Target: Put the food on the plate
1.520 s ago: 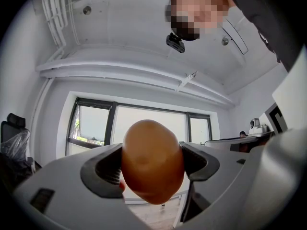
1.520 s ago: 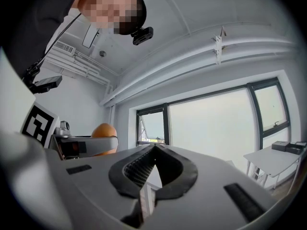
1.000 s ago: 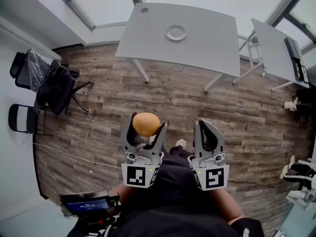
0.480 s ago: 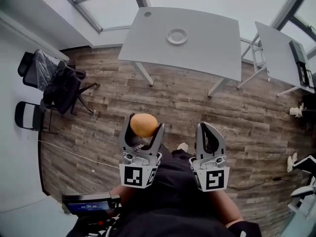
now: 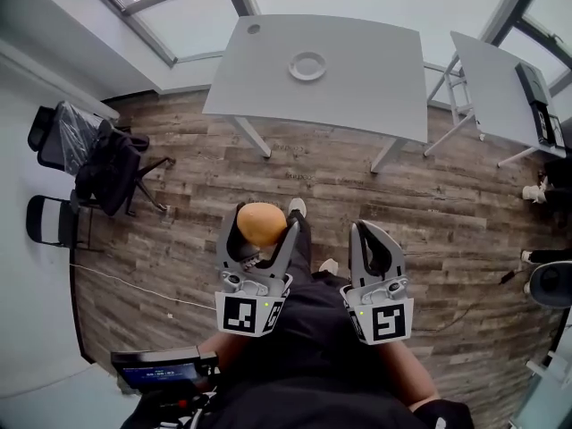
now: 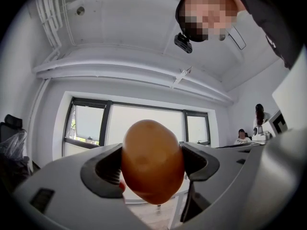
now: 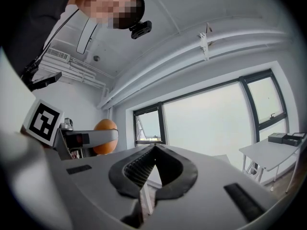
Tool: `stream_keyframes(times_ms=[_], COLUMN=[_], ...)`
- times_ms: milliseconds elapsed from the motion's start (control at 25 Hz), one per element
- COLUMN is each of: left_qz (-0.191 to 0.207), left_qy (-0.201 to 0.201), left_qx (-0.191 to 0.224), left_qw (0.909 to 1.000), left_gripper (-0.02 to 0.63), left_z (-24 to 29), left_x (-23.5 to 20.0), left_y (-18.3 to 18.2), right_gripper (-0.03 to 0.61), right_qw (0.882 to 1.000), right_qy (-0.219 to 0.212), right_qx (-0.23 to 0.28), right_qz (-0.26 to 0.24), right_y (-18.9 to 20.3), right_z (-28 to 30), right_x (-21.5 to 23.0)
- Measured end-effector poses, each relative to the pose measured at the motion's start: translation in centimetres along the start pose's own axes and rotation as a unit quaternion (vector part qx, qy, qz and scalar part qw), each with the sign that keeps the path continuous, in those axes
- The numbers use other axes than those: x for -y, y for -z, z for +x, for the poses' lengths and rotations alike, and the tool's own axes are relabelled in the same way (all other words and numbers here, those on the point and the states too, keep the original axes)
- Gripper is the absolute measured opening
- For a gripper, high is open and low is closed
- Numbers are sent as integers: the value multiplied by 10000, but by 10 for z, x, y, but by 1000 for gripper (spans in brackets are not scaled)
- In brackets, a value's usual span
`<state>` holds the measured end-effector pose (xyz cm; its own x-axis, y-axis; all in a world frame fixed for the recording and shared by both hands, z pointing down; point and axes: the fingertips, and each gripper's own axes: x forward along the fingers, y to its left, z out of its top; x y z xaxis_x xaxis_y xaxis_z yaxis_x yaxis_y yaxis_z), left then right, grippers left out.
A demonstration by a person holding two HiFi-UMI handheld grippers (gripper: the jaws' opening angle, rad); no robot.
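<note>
My left gripper (image 5: 260, 229) is shut on an orange-brown bread roll (image 5: 261, 223), held over the wooden floor well short of the table. In the left gripper view the roll (image 6: 152, 166) fills the space between both jaws. My right gripper (image 5: 376, 242) is shut with nothing in it; its jaws meet at the tips in the right gripper view (image 7: 152, 153). There the roll (image 7: 105, 136) shows at the left in the other gripper. A small white plate (image 5: 307, 65) sits on the grey table (image 5: 375, 70) far ahead.
A second grey table (image 5: 493, 88) with a dark device stands at the right. Black chairs (image 5: 94, 155) are at the left by the wall. A cable (image 5: 125, 280) runs over the wood floor. A person's shoe (image 5: 298, 207) shows ahead of the left gripper.
The view has shifted a little; the table and plate now sit slightly more to the left. A foot has stepped forward beside the left gripper. Both grippers keep their hold and pose.
</note>
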<state>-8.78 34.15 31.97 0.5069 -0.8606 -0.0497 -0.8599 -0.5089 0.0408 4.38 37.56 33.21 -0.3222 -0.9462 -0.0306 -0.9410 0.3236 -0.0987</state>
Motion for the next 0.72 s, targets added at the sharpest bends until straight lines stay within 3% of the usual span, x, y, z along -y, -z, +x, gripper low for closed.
stream_keyframes(times_ms=[360,720], left_qz=[-164,-243], left_qy=[475,711], left_qx=[-26,23], left_qw=[9987,9972], left_gripper=[344,344], left_z=[51,134], left_x=[2,-32], left_y=[18,24], right_gripper=[-3,-3], right_qw=[9995,9989], right_qy=[241,388], right_qx=[-215,-202], right_qz=[9,-193], right_y=[17,6], right_z=[25,114], right_x=[26,62])
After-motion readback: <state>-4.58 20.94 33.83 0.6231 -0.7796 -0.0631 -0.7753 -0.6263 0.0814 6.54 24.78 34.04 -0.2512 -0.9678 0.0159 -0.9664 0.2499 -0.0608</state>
